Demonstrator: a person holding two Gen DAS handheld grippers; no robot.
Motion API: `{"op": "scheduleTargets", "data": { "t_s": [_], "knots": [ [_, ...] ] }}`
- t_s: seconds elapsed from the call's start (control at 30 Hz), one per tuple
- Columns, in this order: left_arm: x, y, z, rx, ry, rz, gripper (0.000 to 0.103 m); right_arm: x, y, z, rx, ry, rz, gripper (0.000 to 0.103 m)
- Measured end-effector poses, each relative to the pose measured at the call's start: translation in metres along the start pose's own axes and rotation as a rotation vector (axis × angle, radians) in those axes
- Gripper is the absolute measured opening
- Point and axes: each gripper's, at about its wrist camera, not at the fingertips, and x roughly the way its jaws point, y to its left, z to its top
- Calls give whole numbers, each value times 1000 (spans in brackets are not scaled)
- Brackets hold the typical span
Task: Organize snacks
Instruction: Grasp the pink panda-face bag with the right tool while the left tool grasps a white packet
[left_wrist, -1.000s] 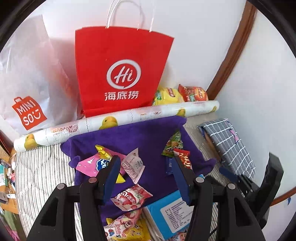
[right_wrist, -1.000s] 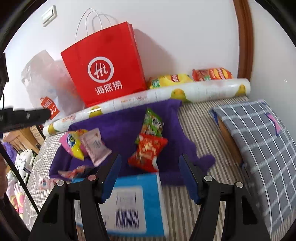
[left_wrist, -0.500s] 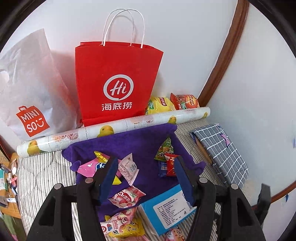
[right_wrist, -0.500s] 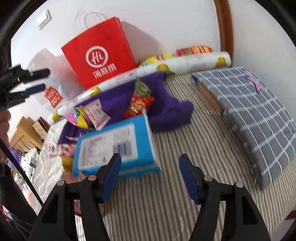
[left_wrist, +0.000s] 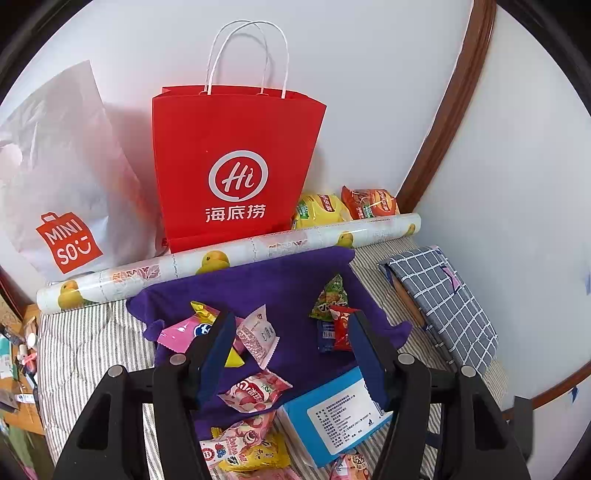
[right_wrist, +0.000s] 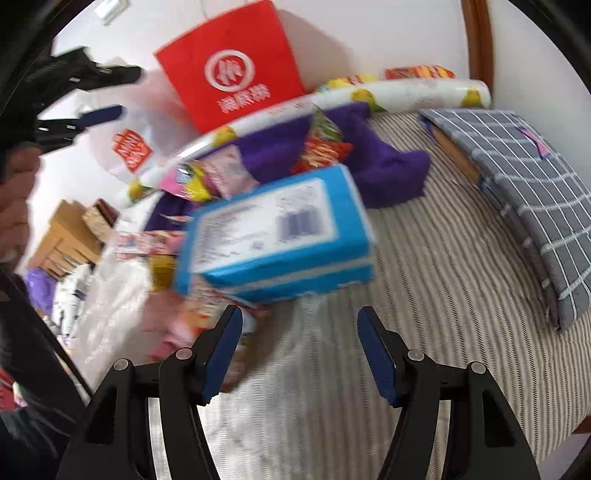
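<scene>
Snack packets, assorted, are laid out on a purple cloth (left_wrist: 280, 284) spread over a striped bed (left_wrist: 85, 347). Ahead of the left claw (left_wrist: 290, 343): a pink-and-yellow packet (left_wrist: 184, 330) partly hidden behind its left finger, a white-and-pink sachet (left_wrist: 256, 336) just beside that, and a green packet (left_wrist: 330, 295) above a red packet (left_wrist: 341, 326) near its right finger. Between and below the fingers a pink strawberry-print packet (left_wrist: 255, 391) is seen, with further pink and yellow packets (left_wrist: 243, 443) lower still.

A blue box (right_wrist: 277, 232) with a white printed label lies tilted on the packets, directly ahead of the right claw (right_wrist: 299, 347) and apart from it; the right view is blurred.

Left claw: fingers spread, nothing gripped. Right claw: fingers spread over bare striped bedding, nothing gripped.

Beyond both claws, against the wall: a red paper bag (left_wrist: 232, 166) with white handles, upright; a white plastic bag (left_wrist: 62, 192) to its left; a duck-print roll (left_wrist: 236, 254) lying across the far edge of the cloth; yellow and orange crisp bags (left_wrist: 347, 206) behind the roll. To the right, a grey checked cushion (left_wrist: 443, 302) is noted.
</scene>
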Motion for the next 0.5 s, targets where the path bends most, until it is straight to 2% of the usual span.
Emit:
{"op": "scheduleTargets", "data": {
  "t_s": [0.07,0.1,0.13,0.27,0.4,0.5],
  "knots": [
    [-1,0,0,3,1,0,61,-8,13,3,-10,-17,33,71],
    [-1,0,-1,5,1,-1,61,-9,20,4,-16,-17,50,79],
    [-3,-1,-1,8,-1,-2,61,-9,28,5,-30,-17,66,81],
    [-12,-2,-1,16,-27,16,61,5,53,4,-83,11,47,81],
    [-19,-6,-2,24,-35,29,61,21,60,1,-69,64,65,81],
    [-26,-11,-4,34,-46,44,61,31,64,-2,-78,102,45,81]
  ]
}}
